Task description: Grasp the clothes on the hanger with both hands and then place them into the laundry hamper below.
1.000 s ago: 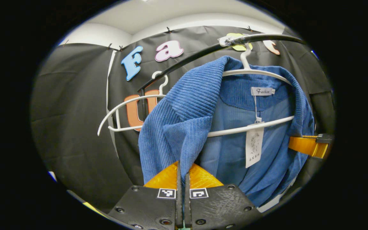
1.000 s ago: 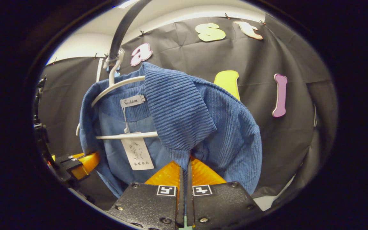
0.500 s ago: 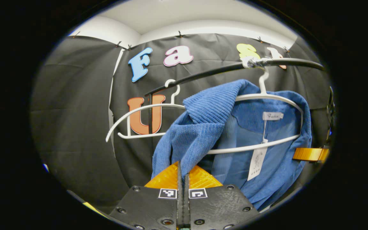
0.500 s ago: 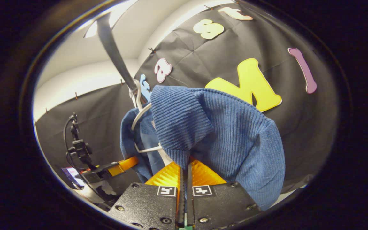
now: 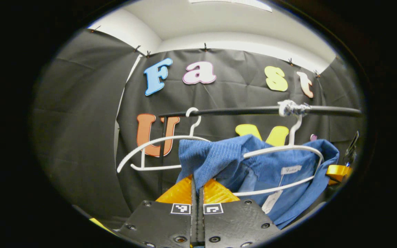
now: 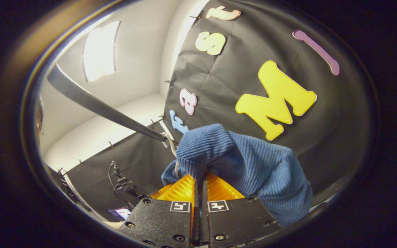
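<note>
- Both of my jaws are pressed together with blue cloth nipped between the fingers: my left gripper [image 5: 197, 184] pinches a fold of the blue ribbed garment [image 5: 253, 165], and my right gripper [image 6: 200, 179] pinches another bunched part of the same garment [image 6: 246, 162].
- From the left gripper view, the garment hangs half off the white hanger [image 5: 281, 148]; its collar and inner label sit inside the hanger's loop, and a paper tag [image 5: 271, 203] dangles below the lower bar.
- That hanger's hook catches on the black rail [image 5: 240, 111] at a taped spot.
- 1 more white hanger [image 5: 157, 148], bare, hangs from the same rail to the left, just beside the garment's edge.
- At the far right of the left gripper view, my right gripper shows as a small piece beside the garment's shoulder.
- From the right gripper view, the cloth is bunched in a mound right over my fingers, and the rail [image 6: 102, 106] runs diagonally above it toward the booth wall.
- Low at the left in that view stands a dark stand with cables [image 6: 122, 182].
</note>
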### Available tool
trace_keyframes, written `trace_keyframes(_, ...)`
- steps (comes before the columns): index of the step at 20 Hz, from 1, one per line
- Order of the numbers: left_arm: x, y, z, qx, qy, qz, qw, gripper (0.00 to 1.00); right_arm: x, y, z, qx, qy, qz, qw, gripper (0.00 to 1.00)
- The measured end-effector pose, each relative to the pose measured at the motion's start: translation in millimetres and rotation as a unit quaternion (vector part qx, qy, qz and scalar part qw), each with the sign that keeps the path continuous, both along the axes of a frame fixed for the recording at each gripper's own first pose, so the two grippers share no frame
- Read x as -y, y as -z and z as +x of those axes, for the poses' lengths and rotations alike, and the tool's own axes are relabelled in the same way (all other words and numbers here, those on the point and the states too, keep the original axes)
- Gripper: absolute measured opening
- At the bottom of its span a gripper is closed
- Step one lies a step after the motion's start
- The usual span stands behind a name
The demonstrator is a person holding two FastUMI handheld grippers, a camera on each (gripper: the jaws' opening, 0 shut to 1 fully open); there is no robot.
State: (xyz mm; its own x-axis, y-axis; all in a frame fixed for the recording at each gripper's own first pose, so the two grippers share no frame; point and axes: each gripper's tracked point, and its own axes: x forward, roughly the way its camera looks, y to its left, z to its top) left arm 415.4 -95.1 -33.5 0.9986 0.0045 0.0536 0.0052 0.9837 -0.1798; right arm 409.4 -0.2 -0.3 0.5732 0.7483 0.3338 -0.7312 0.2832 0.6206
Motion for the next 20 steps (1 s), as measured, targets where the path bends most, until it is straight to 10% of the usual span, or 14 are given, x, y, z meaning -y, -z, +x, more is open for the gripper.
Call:
trace_keyframes(9,-39,-28,26,0.003,0.000,-0.038,0.999,0.04,55,-34,35,-0.026,0.043,0.093,0.994,0.05)
trace_keyframes(20,-57,59,40,-0.093,0.049,-0.101,0.989,0.04,90,25,77,-0.137,0.098,0.129,0.977,0.05)
